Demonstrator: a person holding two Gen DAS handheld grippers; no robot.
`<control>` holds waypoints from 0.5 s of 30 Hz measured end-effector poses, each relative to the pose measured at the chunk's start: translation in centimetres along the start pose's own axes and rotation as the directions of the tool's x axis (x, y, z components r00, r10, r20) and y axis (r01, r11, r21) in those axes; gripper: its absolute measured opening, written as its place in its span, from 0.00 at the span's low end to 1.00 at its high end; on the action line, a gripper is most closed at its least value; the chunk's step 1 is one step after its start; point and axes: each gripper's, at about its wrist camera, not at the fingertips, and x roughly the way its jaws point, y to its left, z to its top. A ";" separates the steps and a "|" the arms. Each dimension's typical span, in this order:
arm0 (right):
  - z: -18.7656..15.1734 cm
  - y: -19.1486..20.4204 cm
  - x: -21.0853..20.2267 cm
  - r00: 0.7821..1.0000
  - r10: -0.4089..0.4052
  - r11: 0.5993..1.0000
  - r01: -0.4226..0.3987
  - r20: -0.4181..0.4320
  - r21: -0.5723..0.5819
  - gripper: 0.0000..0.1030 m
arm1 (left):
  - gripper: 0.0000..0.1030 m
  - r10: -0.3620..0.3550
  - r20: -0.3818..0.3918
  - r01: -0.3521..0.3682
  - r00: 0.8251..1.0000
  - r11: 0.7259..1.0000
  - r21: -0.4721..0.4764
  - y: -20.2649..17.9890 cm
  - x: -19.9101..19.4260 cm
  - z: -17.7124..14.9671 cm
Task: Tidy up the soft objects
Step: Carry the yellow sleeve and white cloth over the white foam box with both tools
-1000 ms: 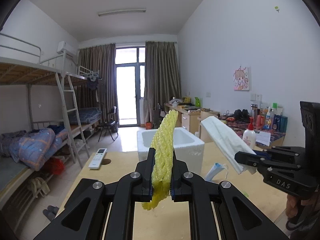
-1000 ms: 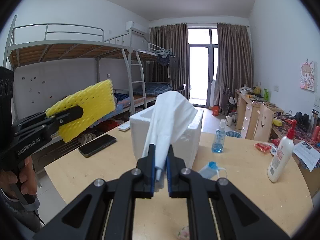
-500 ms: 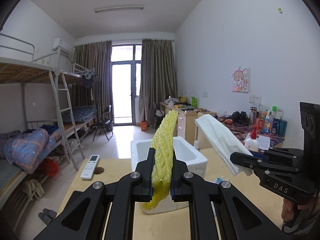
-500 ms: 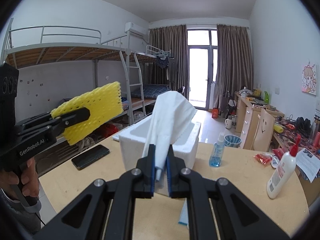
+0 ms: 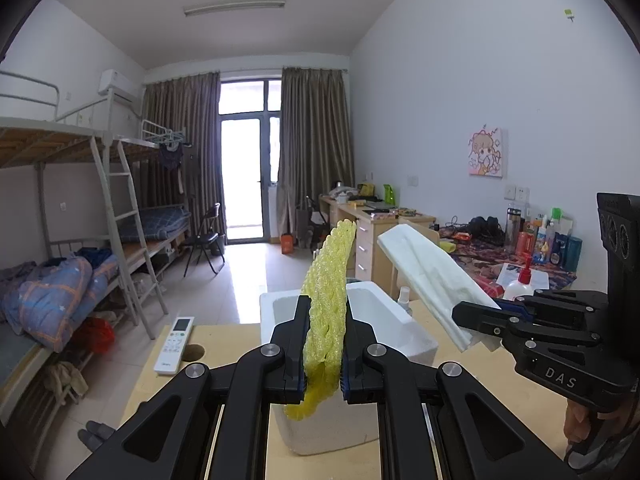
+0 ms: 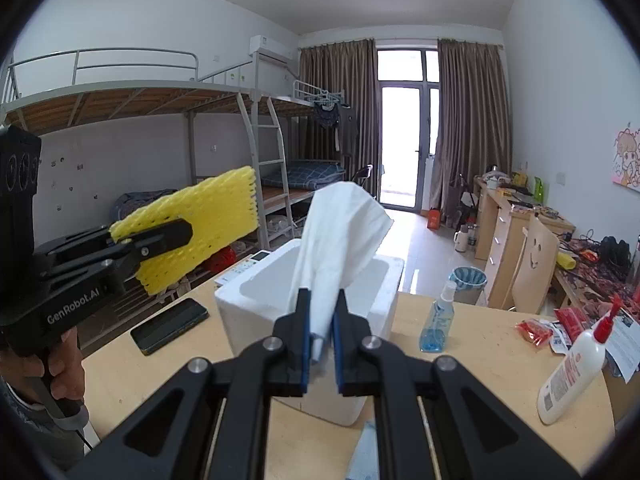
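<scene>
Gripping yellow foam net [image 5: 326, 312] and tissue [image 6: 340, 240], both hand-held grippers hover over dorm table [image 6: 472, 360]

The foam net [image 5: 326, 304] is bright yellow with an open mesh pattern, and the tissue [image 6: 340, 236] is plain white, as is the styrofoam box [image 6: 256, 300]. Both grippers, left [image 5: 323, 354] and right [image 6: 320, 344], are black with blue finger pads. The table [image 6: 480, 364] is pale wood, the phone [image 6: 170, 326] black, the spray bottle [image 6: 438, 322] clear blue, and the lotion bottle [image 6: 572, 372] white with a red pump.
</scene>
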 end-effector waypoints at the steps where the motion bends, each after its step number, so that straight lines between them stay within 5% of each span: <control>1: 0.2 -0.1 0.3 1.000 0.001 1.000 -0.001 -0.001 0.003 0.12 | 0.12 -0.002 -0.002 0.002 1.000 1.000 0.001 0.2 0.3 0.2; 15: 2.1 -1.1 4.5 0.998 0.007 1.000 -0.006 -0.054 0.008 0.12 | 0.12 -0.008 -0.046 0.008 0.999 1.000 0.007 1.2 4.9 1.7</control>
